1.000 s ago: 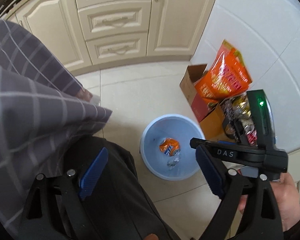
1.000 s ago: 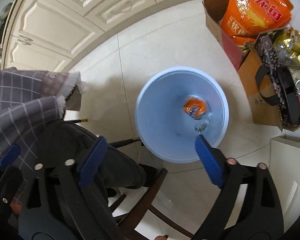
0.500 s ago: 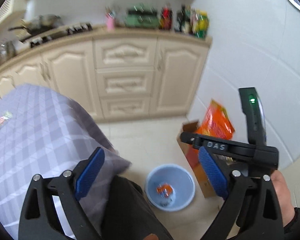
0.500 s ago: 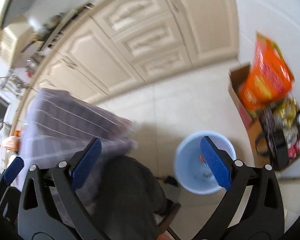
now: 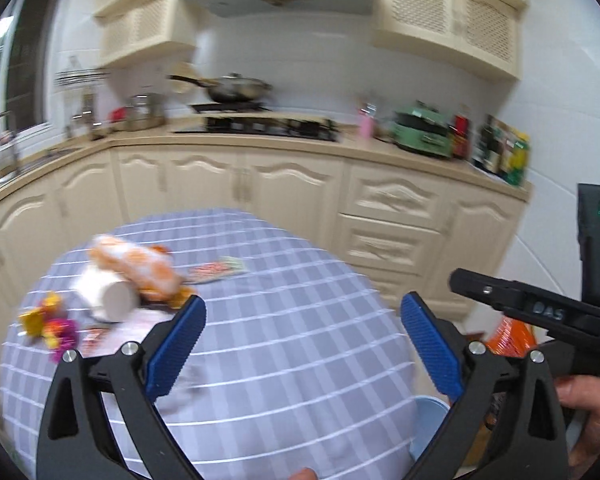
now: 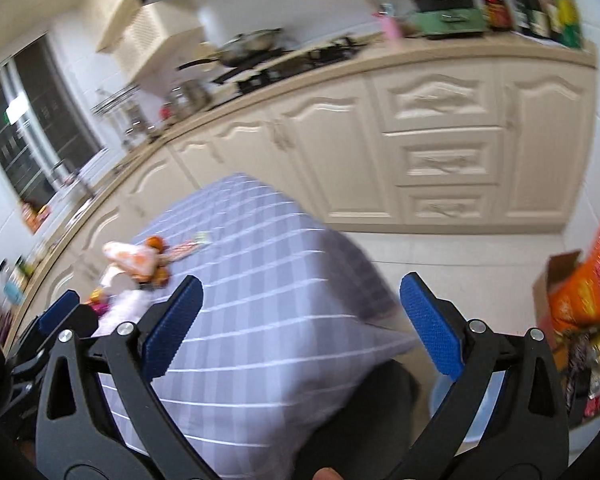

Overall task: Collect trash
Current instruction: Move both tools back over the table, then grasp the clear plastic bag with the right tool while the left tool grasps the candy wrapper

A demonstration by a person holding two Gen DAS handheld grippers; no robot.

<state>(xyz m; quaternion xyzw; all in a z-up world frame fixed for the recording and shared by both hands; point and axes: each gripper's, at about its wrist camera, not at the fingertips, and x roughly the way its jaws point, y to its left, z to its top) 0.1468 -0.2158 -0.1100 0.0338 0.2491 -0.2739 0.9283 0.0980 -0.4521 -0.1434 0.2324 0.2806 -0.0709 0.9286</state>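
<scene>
At the far left of the left wrist view a small knot of wrappers [image 5: 48, 322], yellow and pink, lies near the left edge of the checked surface [image 5: 284, 344]. Just right of it a white cup [image 5: 106, 298] lies tipped on its side, mouth toward the camera, and an orange-and-white bag [image 5: 136, 262] rests against it, its long axis running from upper left to lower right. A flat red packet [image 5: 216, 269] lies a little farther right, apart from the bag. All this trash sits ahead and to the left of the left gripper [image 5: 300, 344], whose jaws have just been opening and now stand wide with nothing between them. The blue bin [image 5: 430, 420] shows only as a rim below the surface's right edge. In the right wrist view the right gripper [image 6: 300, 328] is likewise spread wide and empty, and the same pile lies well off to its left. The left gripper looks the nearer; its next reach probably swings leftward.
</scene>
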